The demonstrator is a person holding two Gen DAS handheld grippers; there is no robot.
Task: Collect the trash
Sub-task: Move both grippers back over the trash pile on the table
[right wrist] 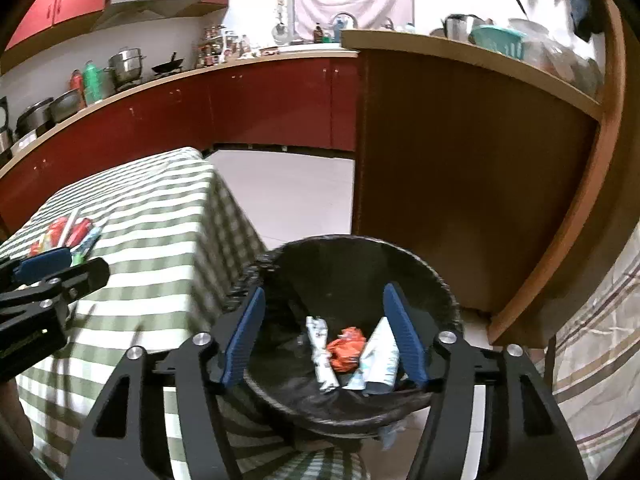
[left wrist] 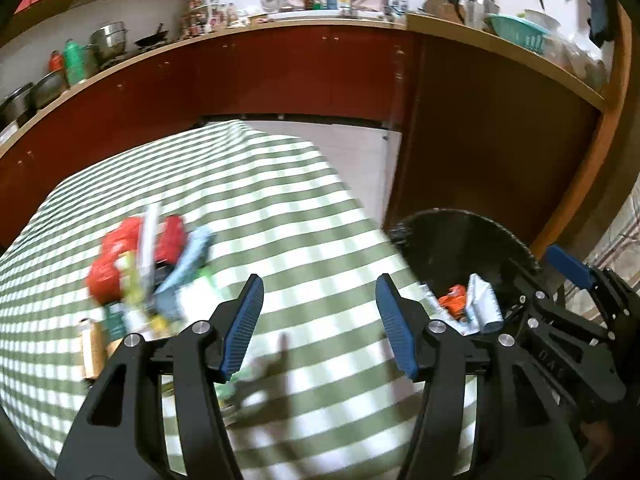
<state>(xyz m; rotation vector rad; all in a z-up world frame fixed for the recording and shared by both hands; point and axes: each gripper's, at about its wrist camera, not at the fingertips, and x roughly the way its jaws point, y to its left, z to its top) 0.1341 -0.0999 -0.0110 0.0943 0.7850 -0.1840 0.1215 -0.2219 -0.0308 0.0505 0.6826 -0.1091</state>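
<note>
my right hand-held gripper (right wrist: 324, 332) hangs released over the bin (right wrist: 440, 280) — drop done; left hand-held gripper (left wrist: 320, 324), released too, next needs the trash (left wrist: 136, 264) beside the bin.

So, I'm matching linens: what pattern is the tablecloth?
Green and white checks on the tablecloth, clearest in the left wrist view.

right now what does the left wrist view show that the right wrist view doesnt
Only the left wrist view: the brown bottle beside the trash pile, and the open left gripper head-on over the checked cloth.
Only the right wrist view: the whole bin, with the open right gripper above it.
Both: the cloth, the pile, the orange wrapper in the bin.
</note>
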